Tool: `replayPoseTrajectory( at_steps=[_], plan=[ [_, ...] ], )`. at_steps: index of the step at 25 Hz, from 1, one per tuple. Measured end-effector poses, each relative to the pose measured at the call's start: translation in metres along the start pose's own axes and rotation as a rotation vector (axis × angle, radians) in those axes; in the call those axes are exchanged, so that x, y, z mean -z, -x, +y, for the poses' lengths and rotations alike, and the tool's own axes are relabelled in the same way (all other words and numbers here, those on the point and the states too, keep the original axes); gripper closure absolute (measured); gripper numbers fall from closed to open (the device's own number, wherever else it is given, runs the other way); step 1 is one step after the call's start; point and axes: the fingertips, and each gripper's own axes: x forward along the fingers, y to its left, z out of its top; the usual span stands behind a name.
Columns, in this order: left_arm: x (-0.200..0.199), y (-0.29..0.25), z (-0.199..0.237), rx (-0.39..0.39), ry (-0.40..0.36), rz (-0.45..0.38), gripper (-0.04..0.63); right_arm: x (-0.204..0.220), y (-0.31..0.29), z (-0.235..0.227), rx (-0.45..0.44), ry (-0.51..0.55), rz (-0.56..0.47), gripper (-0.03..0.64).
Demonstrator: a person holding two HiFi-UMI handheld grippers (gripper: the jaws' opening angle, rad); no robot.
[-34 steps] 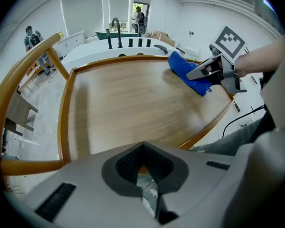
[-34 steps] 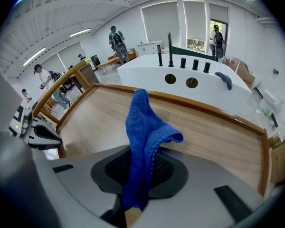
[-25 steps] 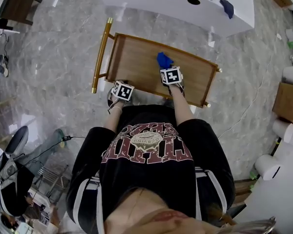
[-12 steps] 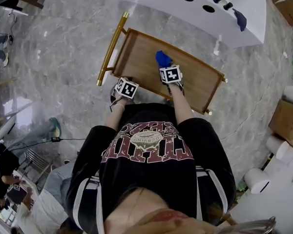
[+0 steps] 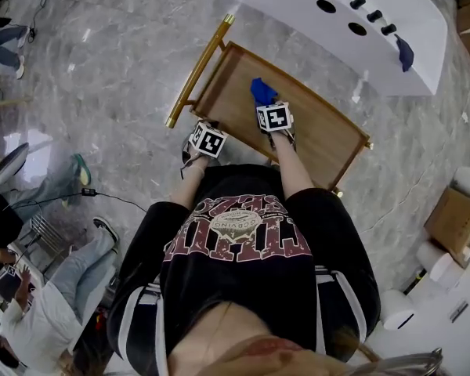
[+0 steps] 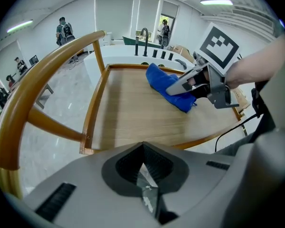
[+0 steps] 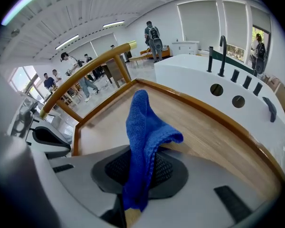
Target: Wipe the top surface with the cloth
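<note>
One claw, the right (image 7: 135,184), is clamping the blue cloth (image 7: 145,127) and holding it on the wooden counter's (image 5: 321,131) left half. The left claw (image 6: 145,175) is hovering closed and empty at the near-left corner. Wiping looks under way, and the next move likely calls for dragging the cloth flat toward the right end.

The person wears a black shirt (image 5: 243,265) with a dark-red and white print across the chest: block lettering around a round emblem. Its sleeves (image 5: 329,225) are black and end above the forearms. White stripes (image 5: 153,319) run down both sides lower on the clothing.

The left gripper (image 6: 143,167) has a smooth light-grey shell with a dark-grey hollow, black ribbed pads (image 6: 154,163) and short dark slots on each side. The right gripper (image 6: 180,85) has the same grey shell and ribbed lining. Each carries a white cube, one on the left (image 5: 208,140) and one on the right (image 5: 274,117), with black square markers. A thin black cable (image 5: 182,165) loops beside the left one.
</note>
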Motion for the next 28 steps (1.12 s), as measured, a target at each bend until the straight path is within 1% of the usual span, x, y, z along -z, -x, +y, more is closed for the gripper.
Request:
replayPoseTrajectory(
  at_steps=[7,12,17,20,28],
  plan=[
    [0.001,0.003,0.008,-0.01,0.029,-0.019,0.548,-0.016,-0.016,0.023,-0.027,0.055,-0.002,0.541],
    [0.009,0.009,0.011,-0.016,0.052,-0.027,0.548,-0.03,-0.03,0.046,-0.061,0.095,0.0,0.541],
    [0.027,0.011,0.013,-0.015,0.099,-0.025,0.548,-0.046,-0.044,0.066,-0.086,0.138,-0.006,0.541],
    [0.038,0.013,0.015,-0.016,0.117,-0.019,0.548,-0.054,-0.051,0.076,-0.1,0.143,-0.012,0.541],
    [0.046,0.02,0.028,-0.038,0.187,-0.052,0.548,-0.07,-0.066,0.105,-0.131,0.171,-0.021,0.541]
  ],
)
